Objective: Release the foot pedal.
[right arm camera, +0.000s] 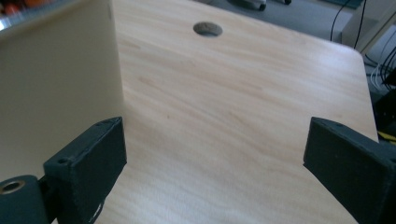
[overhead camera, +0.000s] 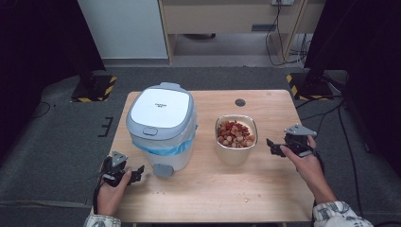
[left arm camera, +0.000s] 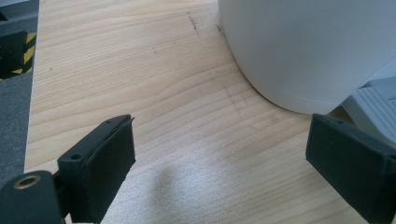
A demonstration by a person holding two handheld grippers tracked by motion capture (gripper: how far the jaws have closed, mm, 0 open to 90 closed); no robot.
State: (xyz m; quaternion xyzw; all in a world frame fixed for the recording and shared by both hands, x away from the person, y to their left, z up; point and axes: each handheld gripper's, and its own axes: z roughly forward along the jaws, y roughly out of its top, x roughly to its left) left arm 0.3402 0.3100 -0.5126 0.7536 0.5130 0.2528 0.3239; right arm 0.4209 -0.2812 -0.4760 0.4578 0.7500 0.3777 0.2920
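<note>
- Left gripper: lower left of the high view, fingers spread wide with nothing between them, just beside the base of the white lidded cooker.
- Right gripper: right of centre, fingers wide and empty, near the food-filled container.
- Both items stand mid-frame on the worktop.

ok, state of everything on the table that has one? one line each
bin: lid shut, upright, blue bag edge showing under the lid
container: open, no lid, filled with reddish food pieces, upright
left gripper: open, nothing between the jaws, beside the bin's base
right gripper: open, nothing between the jaws, just right of the container
table: bare wood, a few crumbs near the front
</note>
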